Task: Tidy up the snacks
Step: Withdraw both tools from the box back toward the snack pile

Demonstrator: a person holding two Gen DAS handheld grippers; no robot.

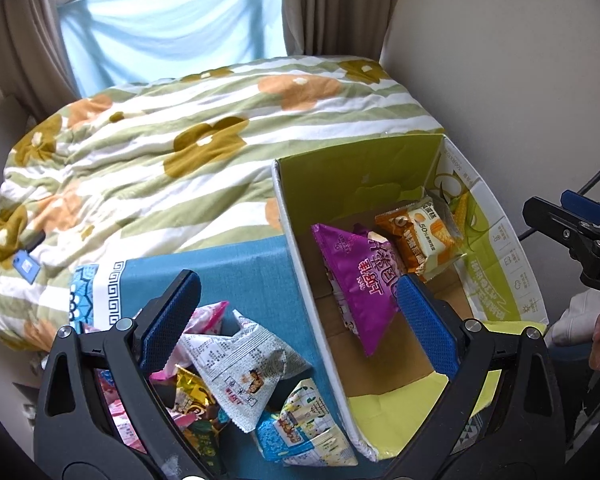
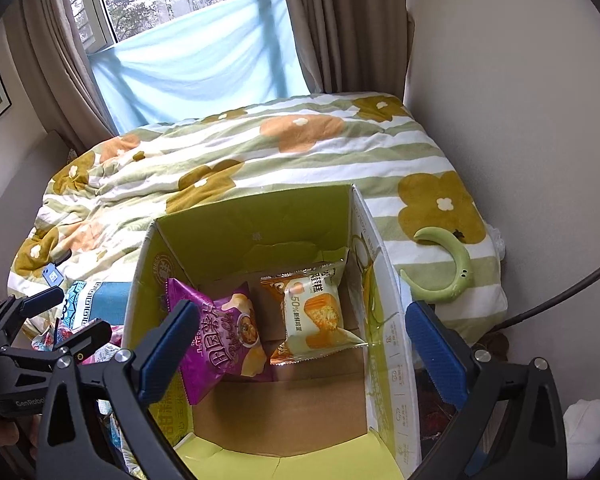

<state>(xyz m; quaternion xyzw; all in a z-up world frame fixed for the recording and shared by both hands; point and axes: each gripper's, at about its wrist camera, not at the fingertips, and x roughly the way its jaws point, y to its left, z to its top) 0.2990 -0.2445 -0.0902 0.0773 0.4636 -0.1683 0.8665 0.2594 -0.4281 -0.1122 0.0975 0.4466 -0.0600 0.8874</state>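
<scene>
Tilting both hands steeply downward, I held my left gripper (image 1: 296,320) spread wide and empty above the loose snack packets (image 1: 240,364) on the blue cloth (image 1: 236,268). My right gripper (image 2: 300,344) hung equally wide, gripping nothing, over the cardboard box (image 2: 256,216), where the purple packet (image 2: 224,340) and orange cake packet (image 2: 316,312) lay.

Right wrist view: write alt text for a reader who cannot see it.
An open cardboard box sits on a flowered quilt, holding a purple snack bag and an orange-and-white cake packet. The right gripper hovers above it, fingers wide apart and empty. A green crescent toy lies to the right; the left gripper shows at the left edge.
</scene>
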